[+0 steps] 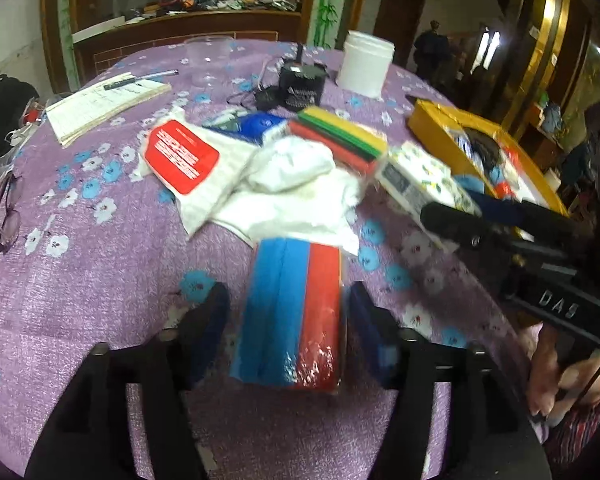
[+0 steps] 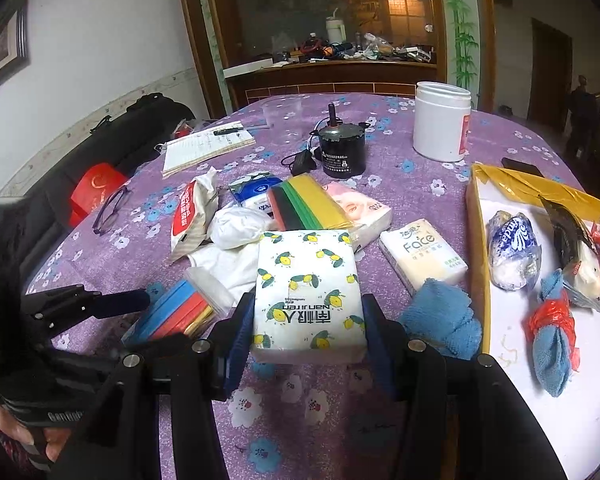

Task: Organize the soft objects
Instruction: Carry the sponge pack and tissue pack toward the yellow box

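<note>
Right gripper (image 2: pixel 308 320): fingers standing either side of a lemon-print tissue pack (image 2: pixel 308 296), pads pressing its flanks, clamped, the pack's far end riding over the pile; its upside-down label is showing Chinese characters and Latin letters too small to read surely. Left gripper (image 1: pixel 288 320): fingers parted around a blue-and-red sponge pack (image 1: pixel 292 312) wrapped in clear film, the right pad lying against the wrapper, the left pad standing clear, so not gripping; the pack is resting on the purple flowered tablecloth (image 1: pixel 100 280). Beside the lemon pack, a cream tissue pack (image 2: pixel 422 254) is reading "Face". A blue towel (image 2: pixel 444 320) is lying just beside the right finger. In the yellow-rimmed box (image 2: pixel 478 240), a blue-printed wrapped bundle (image 2: pixel 514 252) is bearing partial lettering, not legible. A white jar (image 2: pixel 442 120) is carrying a red label, unreadable. The other gripper's body in the left view is showing "DAS".
</note>
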Tool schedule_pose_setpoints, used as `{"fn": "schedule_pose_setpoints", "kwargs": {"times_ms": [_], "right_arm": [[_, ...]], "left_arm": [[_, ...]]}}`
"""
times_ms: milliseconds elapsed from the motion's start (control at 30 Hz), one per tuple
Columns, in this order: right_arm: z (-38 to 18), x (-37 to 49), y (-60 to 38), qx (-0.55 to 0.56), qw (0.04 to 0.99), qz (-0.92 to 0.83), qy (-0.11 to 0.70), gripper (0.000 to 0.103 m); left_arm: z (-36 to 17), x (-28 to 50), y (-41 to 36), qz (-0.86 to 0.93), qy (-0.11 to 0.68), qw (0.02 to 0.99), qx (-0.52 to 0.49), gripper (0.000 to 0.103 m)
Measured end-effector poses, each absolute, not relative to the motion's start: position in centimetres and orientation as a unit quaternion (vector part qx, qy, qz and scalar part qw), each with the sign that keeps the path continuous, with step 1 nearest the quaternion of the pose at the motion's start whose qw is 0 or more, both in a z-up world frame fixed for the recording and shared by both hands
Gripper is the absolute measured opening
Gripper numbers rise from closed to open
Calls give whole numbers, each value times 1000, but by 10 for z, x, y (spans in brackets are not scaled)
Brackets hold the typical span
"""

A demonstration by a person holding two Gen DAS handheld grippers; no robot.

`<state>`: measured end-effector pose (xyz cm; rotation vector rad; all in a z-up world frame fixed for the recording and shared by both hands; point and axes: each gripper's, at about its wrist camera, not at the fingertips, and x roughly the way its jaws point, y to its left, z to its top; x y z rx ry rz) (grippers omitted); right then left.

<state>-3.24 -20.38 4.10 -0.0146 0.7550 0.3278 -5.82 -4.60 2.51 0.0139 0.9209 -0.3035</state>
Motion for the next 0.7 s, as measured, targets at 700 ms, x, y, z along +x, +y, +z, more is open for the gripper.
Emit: {"fn": "schedule_pose_setpoints", "kwargs": {"times_ms": [700], "right_arm": [[47,-37,-207,4,921,163,353,53]], "left_arm": [[30,-59,-50,-156,431,889,-11,44]]}}
